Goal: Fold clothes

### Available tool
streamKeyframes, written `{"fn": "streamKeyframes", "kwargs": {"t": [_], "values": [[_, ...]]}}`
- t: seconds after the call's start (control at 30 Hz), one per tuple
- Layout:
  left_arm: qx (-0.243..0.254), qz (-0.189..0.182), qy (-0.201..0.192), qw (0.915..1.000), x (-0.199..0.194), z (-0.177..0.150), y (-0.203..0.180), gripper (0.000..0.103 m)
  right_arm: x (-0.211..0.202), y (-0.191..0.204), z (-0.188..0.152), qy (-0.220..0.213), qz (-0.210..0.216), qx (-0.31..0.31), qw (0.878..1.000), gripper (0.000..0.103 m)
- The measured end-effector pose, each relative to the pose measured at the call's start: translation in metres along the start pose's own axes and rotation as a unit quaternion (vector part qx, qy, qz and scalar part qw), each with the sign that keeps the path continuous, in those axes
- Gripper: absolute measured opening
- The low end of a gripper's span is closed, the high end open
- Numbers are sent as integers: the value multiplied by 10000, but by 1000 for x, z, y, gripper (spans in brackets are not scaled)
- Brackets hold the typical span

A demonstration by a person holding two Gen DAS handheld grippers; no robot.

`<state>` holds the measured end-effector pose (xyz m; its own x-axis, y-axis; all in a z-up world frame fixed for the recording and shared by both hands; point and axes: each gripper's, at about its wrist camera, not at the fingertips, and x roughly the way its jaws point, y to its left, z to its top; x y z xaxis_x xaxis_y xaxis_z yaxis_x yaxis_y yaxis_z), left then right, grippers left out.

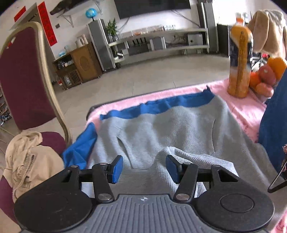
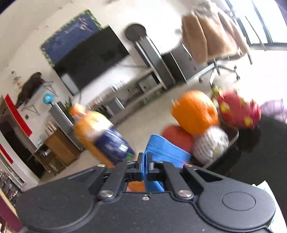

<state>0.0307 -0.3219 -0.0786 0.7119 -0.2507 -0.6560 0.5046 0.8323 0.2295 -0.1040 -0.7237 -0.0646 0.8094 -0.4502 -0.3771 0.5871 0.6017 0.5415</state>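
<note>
Left wrist looks down close over the table; right wrist, blurred, seemingly tilted; both catch the juice bottle (image 1: 239, 62).

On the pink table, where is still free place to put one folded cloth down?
A bare pink table strip lies between the grey and blue garment and the juice bottle. Another runs along the far edge. The right corner is crowded with the fruit.

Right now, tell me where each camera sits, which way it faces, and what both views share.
Left wrist: on the left hand-held gripper, angled down at the grey-and-blue garment; open jaws show.
Right wrist: on the right hand-held gripper, tilted, facing the fruit; jaws clamp blue fabric.
Shared: orange juice bottle, fruit, television.
</note>
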Motion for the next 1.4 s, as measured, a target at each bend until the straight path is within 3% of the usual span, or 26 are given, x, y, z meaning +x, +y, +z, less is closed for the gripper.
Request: {"fn": "streamKeyframes", "kwargs": {"t": [0.17, 0.3, 0.43, 0.57, 0.63, 0.67, 0.77, 0.9, 1.03, 1.17, 1.27, 1.33, 1.4], "values": [[-33, -213, -163, 9996, -33, -9, 19, 55, -75, 46, 25, -464, 154, -196, 9986, 2], [-12, -595, -113, 9982, -45, -19, 23, 55, -106, 55, 48, -697, 155, -516, 9961, 2], [190, -866, -23, 9961, -47, -28, 6, 55, -100, 29, 63, -666, -69, -421, 9969, 2], [422, -1137, 250, 9923, -38, -38, -16, 55, -88, -22, 46, -646, -400, -90, 9971, 2], [565, -1219, 455, 9899, -32, -45, -22, 55, -78, -56, 29, -374, -595, 31, 9975, 5], [607, -1234, 535, 9891, -30, -49, -23, 55, -71, -77, 17, -29, -776, 159, 9969, 6], [670, -1231, 687, 9877, -28, -59, -22, 55, -65, -115, -9, 664, -1543, 328, 9852, 9], [562, -1156, 848, 9881, -27, -64, -13, 55, -72, -137, -21, 986, -1971, 667, 9731, 20], [409, -950, 859, 9909, -33, -64, 2, 55, -73, -117, -14, 1081, -1742, 989, 9737, 23], [291, -557, 959, 9934, -35, -73, 24, 55, -84, -62, -24, 1160, -1047, 782, 9846, 23], [185, -198, 1271, 9915, -28, -94, 44, 55, -96, -15, -37, 1300, -417, 597, 9888, 23], [-18, -107, 1508, 9885, -24, -113, 60, 54, -103, 16, -55, 1448, -86, 254, 9891, 14], [-258, -47, 1728, 9846, -20, -131, 76, 54, -108, 51, -80, 1688, 189, -217, 9852, 11]]}}
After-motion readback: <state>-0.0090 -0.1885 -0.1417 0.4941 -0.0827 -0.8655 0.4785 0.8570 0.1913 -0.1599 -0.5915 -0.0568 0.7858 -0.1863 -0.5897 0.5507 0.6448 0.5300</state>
